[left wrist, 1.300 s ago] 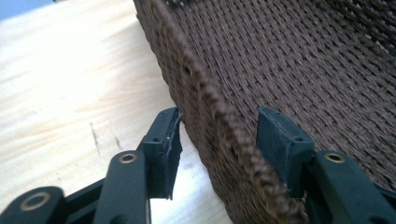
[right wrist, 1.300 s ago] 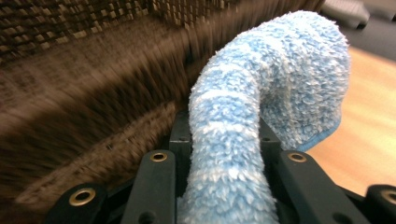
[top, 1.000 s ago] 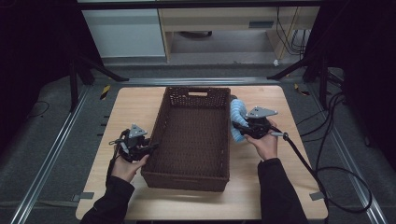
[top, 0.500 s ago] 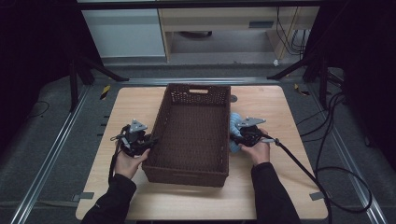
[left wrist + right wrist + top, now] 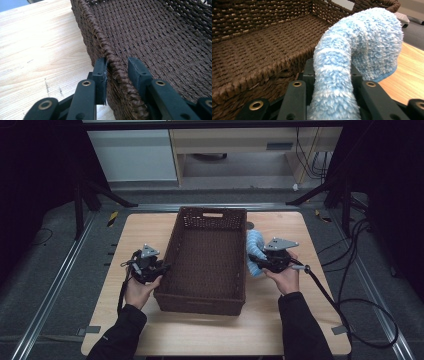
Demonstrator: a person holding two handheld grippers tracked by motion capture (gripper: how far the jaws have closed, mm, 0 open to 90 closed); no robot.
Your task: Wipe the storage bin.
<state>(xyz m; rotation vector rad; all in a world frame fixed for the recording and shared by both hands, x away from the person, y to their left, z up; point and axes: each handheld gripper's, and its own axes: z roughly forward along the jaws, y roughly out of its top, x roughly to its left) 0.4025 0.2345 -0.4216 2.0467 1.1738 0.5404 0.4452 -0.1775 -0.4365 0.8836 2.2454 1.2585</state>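
At the bottom of the high view, a person's dark-sleeved forearms rise to two hand-held grippers flanking a long, dark-brown woven wicker basket (image 5: 207, 257) on a pale wooden table (image 5: 280, 325). Left of centre, the left gripper (image 5: 161, 268) straddles the basket's left rim; in the left gripper view the braided edge (image 5: 117, 72) runs between the two black jaws, the left pad against it and the right pad seemingly just clear of the inner wall, though the angle makes contact hard to judge. These jaws have just been opening slightly, with the rim between them. Right of centre, the right gripper (image 5: 254, 258) is clenched on a fluffy light-blue towelling cloth (image 5: 255, 251), which in the right gripper view (image 5: 352, 57) arches up from between the jaws and droops over to the right. The cloth hangs just outside the basket's right wall, beside its rim. The basket's long axis runs from near edge to far, so its open interior lies directly left of the cloth in frame, and the right hand is the nearer for carrying it over the rim.
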